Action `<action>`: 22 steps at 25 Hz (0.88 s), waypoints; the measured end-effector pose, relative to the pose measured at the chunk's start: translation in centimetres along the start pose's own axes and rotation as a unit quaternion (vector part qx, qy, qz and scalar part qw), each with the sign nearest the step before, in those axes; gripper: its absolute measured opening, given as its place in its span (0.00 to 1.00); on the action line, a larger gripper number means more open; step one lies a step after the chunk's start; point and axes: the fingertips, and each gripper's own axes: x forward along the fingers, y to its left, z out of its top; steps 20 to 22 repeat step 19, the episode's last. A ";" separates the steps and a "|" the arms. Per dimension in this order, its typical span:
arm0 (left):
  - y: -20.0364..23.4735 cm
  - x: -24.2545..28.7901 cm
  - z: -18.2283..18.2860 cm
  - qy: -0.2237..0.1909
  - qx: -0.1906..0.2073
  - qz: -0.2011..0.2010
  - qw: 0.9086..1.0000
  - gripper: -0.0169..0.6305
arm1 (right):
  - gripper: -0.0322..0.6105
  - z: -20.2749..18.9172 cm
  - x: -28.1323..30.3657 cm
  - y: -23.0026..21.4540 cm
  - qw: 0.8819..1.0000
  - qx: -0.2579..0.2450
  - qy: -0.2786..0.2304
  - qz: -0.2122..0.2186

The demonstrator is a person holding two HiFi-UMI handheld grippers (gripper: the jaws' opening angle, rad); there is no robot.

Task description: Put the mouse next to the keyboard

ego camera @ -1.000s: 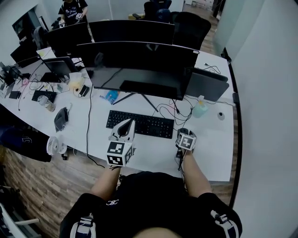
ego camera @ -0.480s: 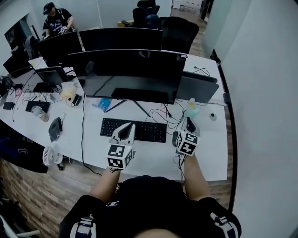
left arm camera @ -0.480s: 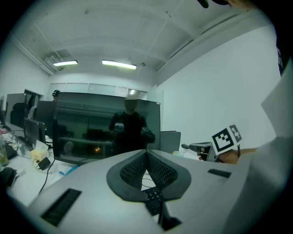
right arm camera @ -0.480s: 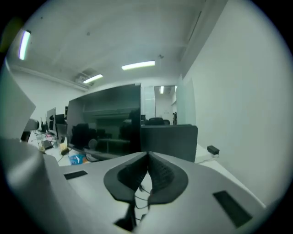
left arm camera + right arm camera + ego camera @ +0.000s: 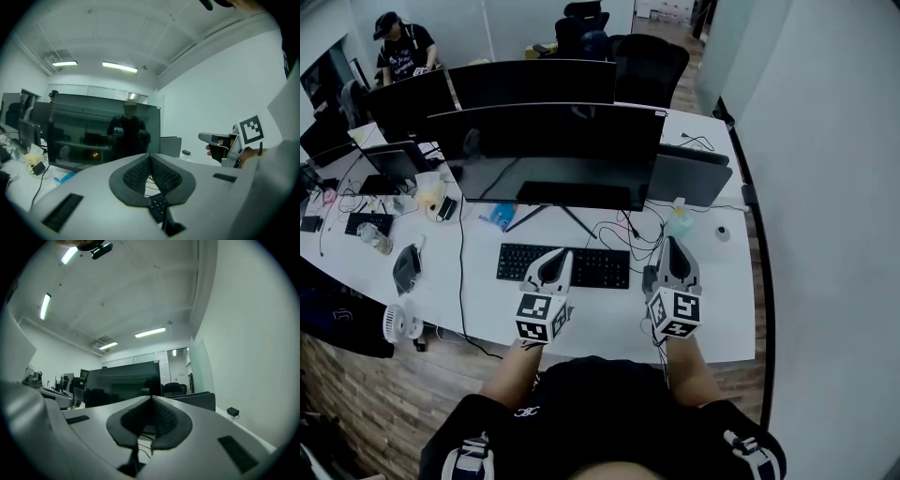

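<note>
Mouse (image 5: 649,278) beside keyboard (image 5: 563,265), outside closed jaws of right gripper (image 5: 673,246).

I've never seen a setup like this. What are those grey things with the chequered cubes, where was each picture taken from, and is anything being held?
There is no robot arm here. A person holds a hand tool, a two-jaw gripper, in each hand, and the cubes with square markers are part of those tools. The head view comes from a camera on the person's head, looking down at a white desk. The other two views come from cameras riding on the left gripper and the right gripper, each looking along its own jaws. On the desk lie a black keyboard, a dark mouse just off its right end, and some cables, with a big monitor behind. Both grippers are shut and hold nothing.
</note>
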 end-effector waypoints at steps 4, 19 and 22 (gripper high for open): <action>-0.1 0.0 -0.2 0.001 -0.004 -0.002 1.000 0.05 | 0.07 0.1 -0.2 0.0 1.000 -0.001 0.003 0.000; 0.1 -0.8 -0.1 0.000 -0.004 -0.007 1.000 0.05 | 0.07 -0.3 -1.0 0.8 1.000 0.018 0.021 -0.001; 0.1 -0.8 -0.1 0.000 -0.004 -0.007 1.000 0.05 | 0.07 -0.3 -1.0 0.8 1.000 0.018 0.021 -0.001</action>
